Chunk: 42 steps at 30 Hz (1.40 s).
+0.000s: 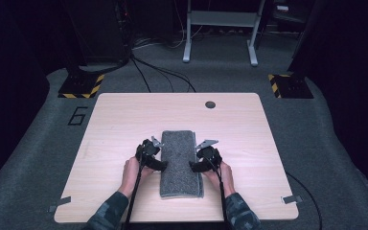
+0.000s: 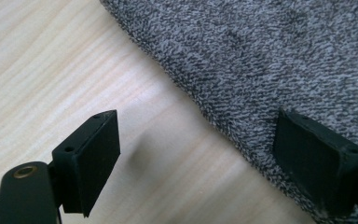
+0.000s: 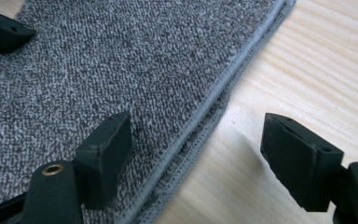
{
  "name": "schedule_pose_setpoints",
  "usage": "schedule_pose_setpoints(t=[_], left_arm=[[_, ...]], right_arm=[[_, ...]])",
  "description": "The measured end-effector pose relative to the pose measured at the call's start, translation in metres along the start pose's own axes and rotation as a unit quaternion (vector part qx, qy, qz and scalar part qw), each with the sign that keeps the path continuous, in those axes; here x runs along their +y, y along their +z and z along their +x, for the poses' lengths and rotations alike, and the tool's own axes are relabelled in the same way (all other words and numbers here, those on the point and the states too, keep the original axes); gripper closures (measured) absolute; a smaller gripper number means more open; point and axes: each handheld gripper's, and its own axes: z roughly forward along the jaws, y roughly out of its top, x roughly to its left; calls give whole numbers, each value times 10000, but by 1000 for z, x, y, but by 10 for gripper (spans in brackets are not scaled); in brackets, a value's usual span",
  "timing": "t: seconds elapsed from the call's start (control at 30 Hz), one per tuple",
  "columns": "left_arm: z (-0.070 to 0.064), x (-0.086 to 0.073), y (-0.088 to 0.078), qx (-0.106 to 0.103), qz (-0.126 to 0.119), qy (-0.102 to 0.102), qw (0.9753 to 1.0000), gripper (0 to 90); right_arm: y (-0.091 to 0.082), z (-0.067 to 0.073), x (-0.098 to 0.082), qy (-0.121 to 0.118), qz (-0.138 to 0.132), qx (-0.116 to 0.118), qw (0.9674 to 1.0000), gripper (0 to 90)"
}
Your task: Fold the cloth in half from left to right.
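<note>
a pale wooden table [image 1: 124, 120] stands on grey carpet in a dim room, with bits of grey tape at its two near corners and a small round dark grommet [image 1: 210, 104] close to its far edge, right of the middle. going left to right across the floor behind it: a painted number six [image 1: 77, 116] beside the far left corner, a black base with yellow and black stripes [image 1: 81, 86] with cables running off it, a light grey metal frame [image 1: 220, 28] standing well back, and a second striped base [image 1: 287, 86] off the far right corner. on the table, a folded grey towel [image 1: 180, 163] lies lengthwise in the middle, its near end just short of the near edge. the left gripper [image 1: 159, 165] sits at the towel's left edge, held by a hand in a camouflage sleeve; in the left gripper view its jaws stand wide, one over bare wood, the other over the towel [image 2: 261, 56], with the towel's edge running between them and nothing pinched. the right gripper [image 1: 195, 166] mirrors it at the towel's right edge; in the right gripper view the jaws are wide too, straddling the stitched hem of the towel [image 3: 98, 70], one over the pile and one over the table [image 3: 317, 60], gripping nothing. nothing else on the table crowds the towel.
</note>
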Motion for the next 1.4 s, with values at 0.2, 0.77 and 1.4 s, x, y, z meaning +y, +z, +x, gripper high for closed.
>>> schedule_pose_setpoints(t=[0.2,0.77,1.4], left_arm=[[-7,-10,-6,-98,-82,17,9999,149],[6,-6,-20,-240,-396,-225,9987,129],[61,42,30,186,25,-763,9969,152]], right_arm=[[-6,2,-8,-59,30,131,9999,253],[-27,-6,-11,35,-180,352,9992,189],[23,-50,49,615,-321,130,9975,317]])
